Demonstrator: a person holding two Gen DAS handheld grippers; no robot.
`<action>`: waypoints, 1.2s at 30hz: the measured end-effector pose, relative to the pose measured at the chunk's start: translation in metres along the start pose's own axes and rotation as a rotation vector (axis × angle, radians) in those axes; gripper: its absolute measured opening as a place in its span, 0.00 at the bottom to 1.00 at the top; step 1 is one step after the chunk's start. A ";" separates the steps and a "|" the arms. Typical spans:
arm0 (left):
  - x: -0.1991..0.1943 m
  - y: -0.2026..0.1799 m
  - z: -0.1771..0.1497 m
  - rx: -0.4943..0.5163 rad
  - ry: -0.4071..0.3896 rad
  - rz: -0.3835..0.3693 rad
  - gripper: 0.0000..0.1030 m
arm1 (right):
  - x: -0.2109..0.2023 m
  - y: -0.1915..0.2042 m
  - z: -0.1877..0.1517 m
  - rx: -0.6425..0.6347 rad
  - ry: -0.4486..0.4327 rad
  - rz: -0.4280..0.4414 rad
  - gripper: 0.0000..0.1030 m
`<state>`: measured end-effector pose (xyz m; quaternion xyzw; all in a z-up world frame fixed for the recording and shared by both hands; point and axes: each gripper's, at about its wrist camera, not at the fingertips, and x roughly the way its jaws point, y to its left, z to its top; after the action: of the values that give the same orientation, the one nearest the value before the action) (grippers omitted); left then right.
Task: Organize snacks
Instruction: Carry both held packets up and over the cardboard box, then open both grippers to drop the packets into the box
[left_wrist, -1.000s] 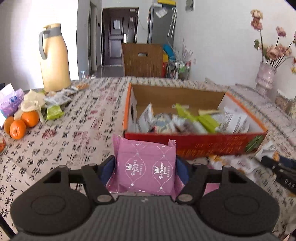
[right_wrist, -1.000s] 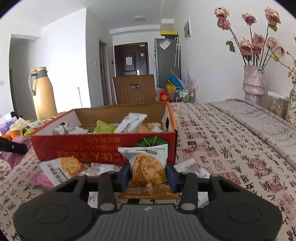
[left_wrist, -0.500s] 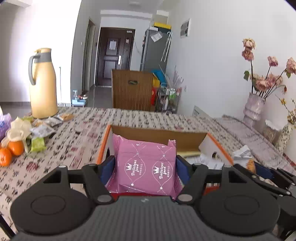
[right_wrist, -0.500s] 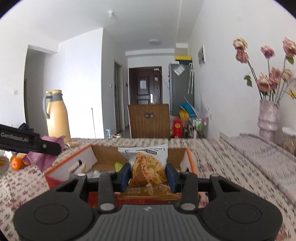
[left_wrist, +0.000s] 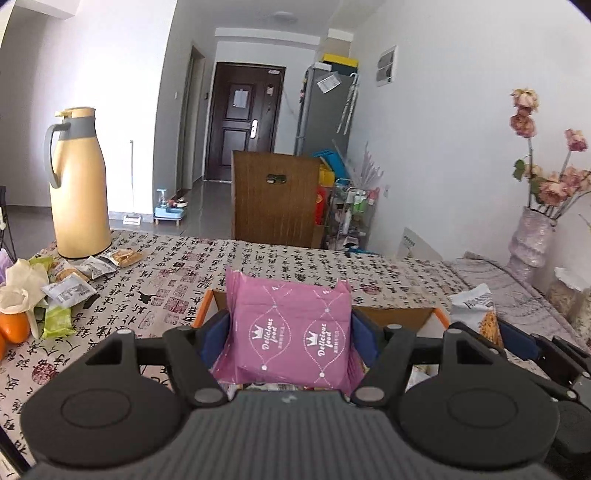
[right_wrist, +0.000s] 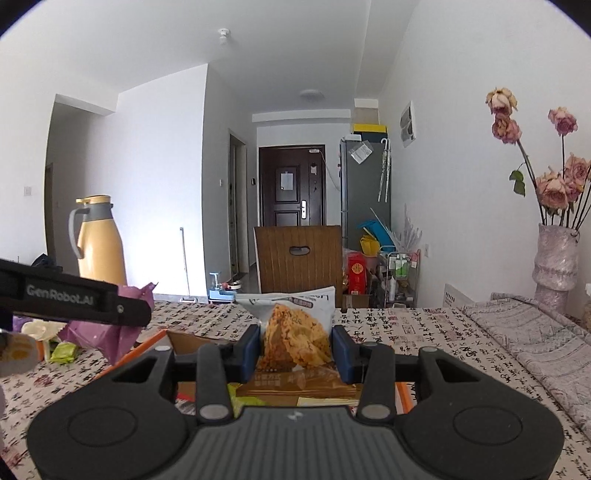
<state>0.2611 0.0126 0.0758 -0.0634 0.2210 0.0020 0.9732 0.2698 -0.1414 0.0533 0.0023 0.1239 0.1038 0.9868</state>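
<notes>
- Gripping a pink snack packet (left_wrist: 291, 332), the left gripper (left_wrist: 290, 338) pinches it above the cardboard box (left_wrist: 391, 315); the right gripper (right_wrist: 295, 350) pinches a cracker packet (right_wrist: 295, 328) there too.
- Both packets appear ready for release into the box; neither is placed yet.
- Box rims lie just below both grippers.
- Loose snacks (left_wrist: 70, 284) remain near the thermos (left_wrist: 75, 184); the tablecloth (left_wrist: 295, 266) beyond lies open.

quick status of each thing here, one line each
left claw: shut on pink snack pack
pink snack pack: held upright over the box
right claw: shut on cracker packet
cracker packet: held upright
cardboard box: open
thermos: upright, lid on
</notes>
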 end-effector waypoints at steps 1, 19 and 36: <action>0.007 0.000 -0.001 -0.005 0.004 0.007 0.68 | 0.005 -0.001 -0.001 0.007 0.004 -0.001 0.40; 0.037 0.011 -0.031 -0.005 0.034 0.025 0.85 | 0.035 -0.011 -0.033 0.034 0.115 -0.004 0.42; 0.034 0.012 -0.031 -0.019 0.012 0.059 1.00 | 0.026 -0.016 -0.034 0.065 0.078 -0.013 1.00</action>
<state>0.2779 0.0198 0.0315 -0.0664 0.2284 0.0325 0.9707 0.2888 -0.1521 0.0131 0.0294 0.1654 0.0934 0.9813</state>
